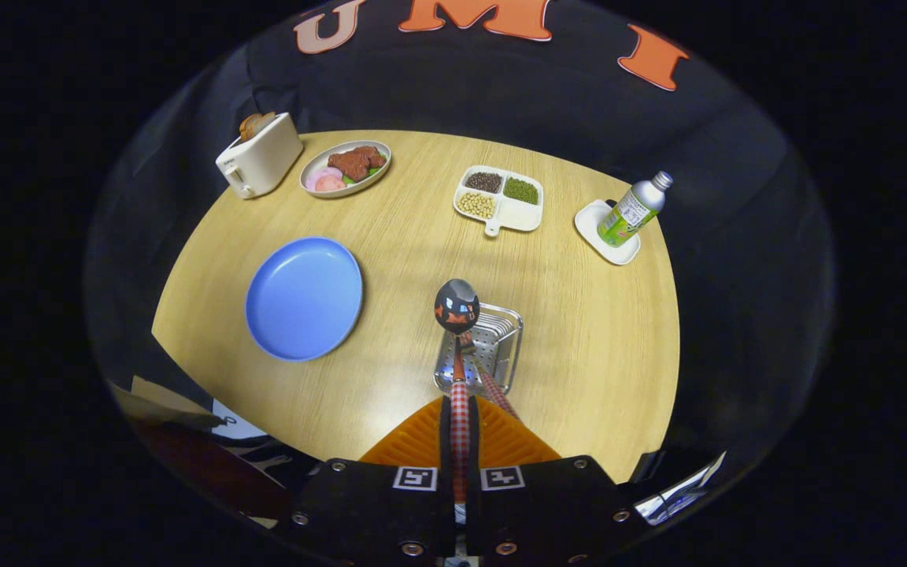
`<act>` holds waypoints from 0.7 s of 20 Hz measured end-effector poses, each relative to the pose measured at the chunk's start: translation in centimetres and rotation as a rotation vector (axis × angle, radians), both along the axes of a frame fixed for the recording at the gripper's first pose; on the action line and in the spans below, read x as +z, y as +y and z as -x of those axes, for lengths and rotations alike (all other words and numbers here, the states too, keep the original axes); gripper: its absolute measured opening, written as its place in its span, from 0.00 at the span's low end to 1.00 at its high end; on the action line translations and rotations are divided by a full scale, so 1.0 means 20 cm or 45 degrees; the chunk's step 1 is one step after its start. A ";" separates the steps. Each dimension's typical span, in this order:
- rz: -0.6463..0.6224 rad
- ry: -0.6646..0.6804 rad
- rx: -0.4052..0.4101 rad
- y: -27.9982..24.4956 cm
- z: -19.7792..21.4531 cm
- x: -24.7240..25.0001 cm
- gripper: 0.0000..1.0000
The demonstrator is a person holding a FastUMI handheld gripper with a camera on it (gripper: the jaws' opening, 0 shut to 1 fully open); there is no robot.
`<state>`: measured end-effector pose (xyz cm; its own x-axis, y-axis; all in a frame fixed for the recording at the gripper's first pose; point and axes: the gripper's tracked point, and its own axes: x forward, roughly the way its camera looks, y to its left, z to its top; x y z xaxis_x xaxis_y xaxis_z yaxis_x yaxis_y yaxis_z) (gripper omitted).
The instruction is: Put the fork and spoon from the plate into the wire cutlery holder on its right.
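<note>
The gripper [460,429] is clamped on the spoon [457,305] handle, bowl up over the wire holder [501,346], where a second checked handle, likely the fork [497,394], already leans. Beyond, the blue plate [304,298] lies bare; only dropping the spoon remains.

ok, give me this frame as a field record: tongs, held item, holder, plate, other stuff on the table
tongs: shut on the spoon's checked handle
spoon: bowl end sticks out ahead of the tongs, above the holder
wire cutlery holder: just ahead of the tongs, right of the plate; a second checked handle leans in it, likely the fork
blue plate: bare
table: wood, round
far side: toaster, food plate, divided bean tray, bottle on a white dish
</note>
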<state>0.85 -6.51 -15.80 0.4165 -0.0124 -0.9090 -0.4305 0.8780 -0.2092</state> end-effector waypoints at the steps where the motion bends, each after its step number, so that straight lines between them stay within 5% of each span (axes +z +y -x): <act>1: 0.028 0.027 0.032 -0.02 -0.01 0.00 0.06; 14: 0.233 0.310 0.226 -0.16 -0.13 -0.16 0.06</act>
